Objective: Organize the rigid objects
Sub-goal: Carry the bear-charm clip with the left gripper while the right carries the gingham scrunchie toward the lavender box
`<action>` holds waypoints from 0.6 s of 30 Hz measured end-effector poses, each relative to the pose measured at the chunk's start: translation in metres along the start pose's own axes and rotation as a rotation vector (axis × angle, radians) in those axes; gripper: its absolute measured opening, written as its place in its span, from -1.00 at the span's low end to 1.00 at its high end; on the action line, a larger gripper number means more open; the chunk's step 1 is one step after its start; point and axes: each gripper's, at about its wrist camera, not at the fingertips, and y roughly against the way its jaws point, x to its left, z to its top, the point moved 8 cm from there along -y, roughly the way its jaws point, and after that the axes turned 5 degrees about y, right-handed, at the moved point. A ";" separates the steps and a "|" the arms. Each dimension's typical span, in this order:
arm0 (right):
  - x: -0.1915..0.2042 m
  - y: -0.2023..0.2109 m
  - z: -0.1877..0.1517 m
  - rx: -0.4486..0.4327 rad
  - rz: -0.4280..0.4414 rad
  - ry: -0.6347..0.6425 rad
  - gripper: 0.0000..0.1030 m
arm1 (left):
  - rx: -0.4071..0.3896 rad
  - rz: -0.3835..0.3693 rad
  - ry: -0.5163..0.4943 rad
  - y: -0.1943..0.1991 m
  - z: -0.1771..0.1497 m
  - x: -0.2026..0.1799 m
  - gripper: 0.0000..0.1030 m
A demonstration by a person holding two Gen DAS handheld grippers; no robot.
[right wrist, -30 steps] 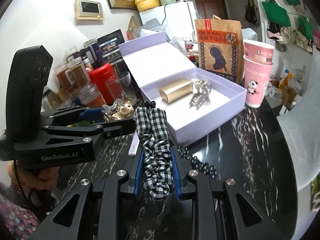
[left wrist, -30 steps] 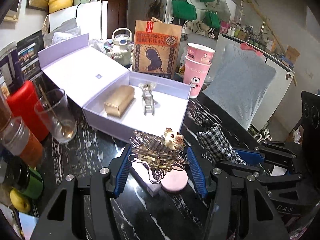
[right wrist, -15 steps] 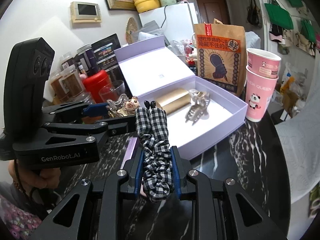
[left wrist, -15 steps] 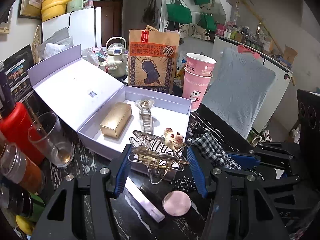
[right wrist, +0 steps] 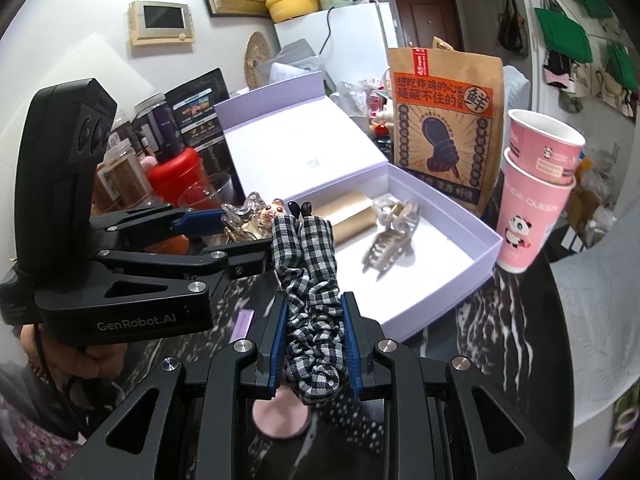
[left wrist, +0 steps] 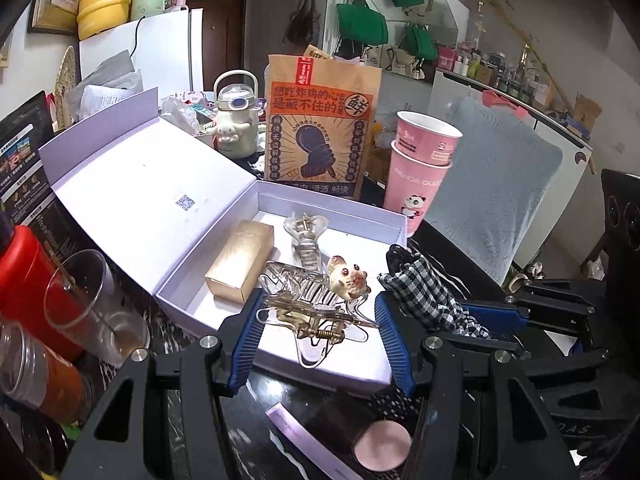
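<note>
Two grippers are seen side by side above the near edge of an open lilac box (left wrist: 336, 208) on a dark marbled table (right wrist: 500, 344).

Left gripper (left wrist: 318, 320): jaws set fairly narrow, blue pads pressed on both sides of a clear hair claw clip (left wrist: 308, 312) carrying a small cream animal-head charm. The clip is held clear of the surface, over the box's near part.

Right gripper (right wrist: 314, 344): jaws drawn close, clamped on a black-and-white checked scrunchie (right wrist: 310, 280) that stands up between the pads, its upper end reaching over the box wall. In the left wrist view the same scrunchie (left wrist: 424, 292) is seen just right of the clip.

Box contents: a gold rectangular case (left wrist: 240, 264) lies along the left side; a translucent claw clip (right wrist: 390, 232) lies beside it, nearer the middle. The white floor to the right of these is bare. The lid is folded back flat to the left.

On the table below the grippers: a pink round disc (left wrist: 382, 448) and a lilac strip (left wrist: 304, 436), both outside the box.

Behind the box: an orange-and-brown paper bag (left wrist: 320, 128) and two stacked pink paper cups (left wrist: 420, 160). At left: a red canister (left wrist: 24, 280) and a clear glass (left wrist: 88, 304).

A hand (right wrist: 72, 360) is seen gripping the left gripper's handle.
</note>
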 end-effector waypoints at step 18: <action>-0.030 -0.041 0.045 0.000 -0.020 0.063 -0.52 | 0.015 0.062 -0.031 -0.045 0.044 0.028 0.06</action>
